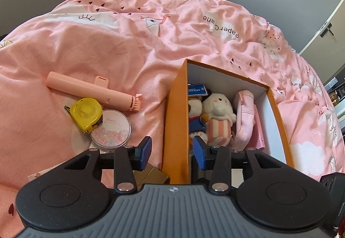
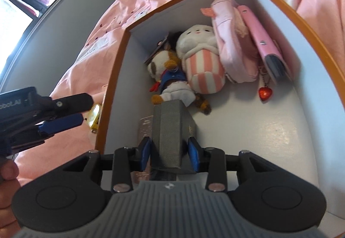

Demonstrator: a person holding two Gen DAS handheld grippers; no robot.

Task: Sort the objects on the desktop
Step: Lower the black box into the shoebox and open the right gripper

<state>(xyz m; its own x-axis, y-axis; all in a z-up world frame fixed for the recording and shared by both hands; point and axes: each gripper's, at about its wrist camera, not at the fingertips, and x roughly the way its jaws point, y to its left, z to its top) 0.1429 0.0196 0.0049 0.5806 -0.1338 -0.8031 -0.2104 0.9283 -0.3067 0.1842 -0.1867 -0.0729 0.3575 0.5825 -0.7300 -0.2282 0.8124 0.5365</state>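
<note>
Now the right tool (image 2: pixel 168 150) clamps a grey box (image 2: pixel 170 130), long axis pointing away into the orange box (image 2: pixel 112 78). Left tool (image 1: pixel 171 149) spread wide, gripping nothing.

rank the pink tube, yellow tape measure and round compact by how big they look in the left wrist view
1. pink tube, clearly the longest.
2. and 3. yellow tape measure and round compact: these look about alike, and the tape measure overlaps the compact's edge, so I won't rank them.

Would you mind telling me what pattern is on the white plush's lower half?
Pink and white vertical stripes on the white plush, seen best in the right wrist view.
</note>
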